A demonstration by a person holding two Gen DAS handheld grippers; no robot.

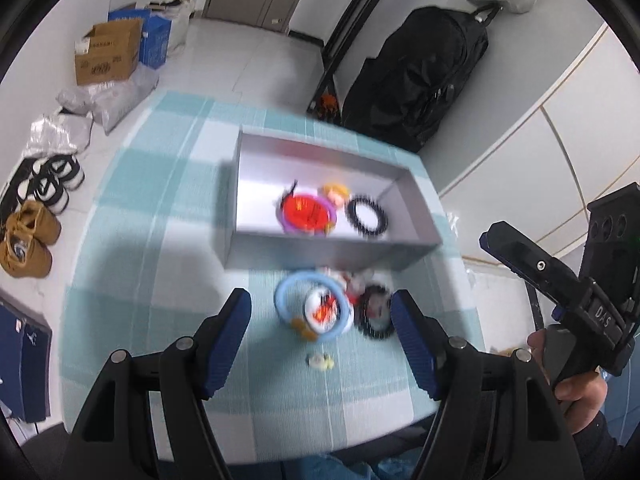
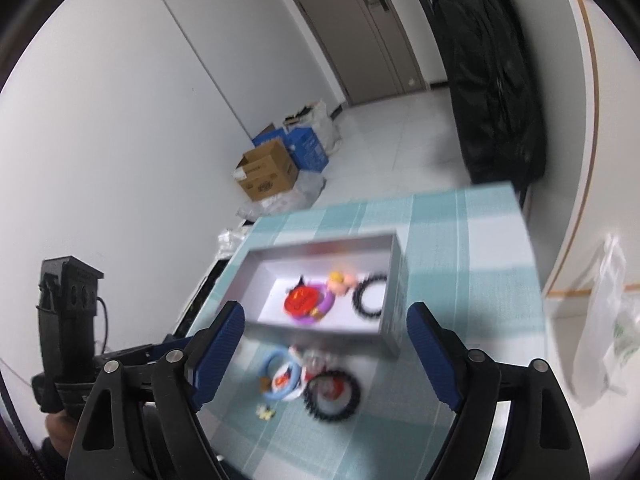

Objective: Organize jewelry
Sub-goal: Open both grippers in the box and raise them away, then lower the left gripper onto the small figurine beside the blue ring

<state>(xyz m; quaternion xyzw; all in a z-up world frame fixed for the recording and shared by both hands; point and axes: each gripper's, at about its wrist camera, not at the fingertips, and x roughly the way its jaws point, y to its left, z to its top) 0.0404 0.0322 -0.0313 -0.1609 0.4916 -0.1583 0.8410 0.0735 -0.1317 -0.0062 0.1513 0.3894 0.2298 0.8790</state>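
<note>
I count one silver box (image 1: 332, 246) on the checked cloth. Inside it I see two rings, a purple one (image 1: 306, 213) and a black one (image 1: 367, 215). Outside I see two more, pale blue (image 1: 310, 307) and black (image 1: 374, 312), plus one small yellow charm (image 1: 320, 361).

Tablecloth (image 1: 160, 240): teal and white check, centre.
Cardboard box (image 1: 106, 54): brown, open flaps, floor, 10 o'clock.
Blue boxes (image 1: 154, 42): just beside the cardboard box.
Shoes (image 1: 26, 240): tan pair, 9 o'clock.
Black bag (image 1: 420, 76): 1 o'clock.
Door (image 2: 360, 28): grey-brown, 12 o'clock.
</note>
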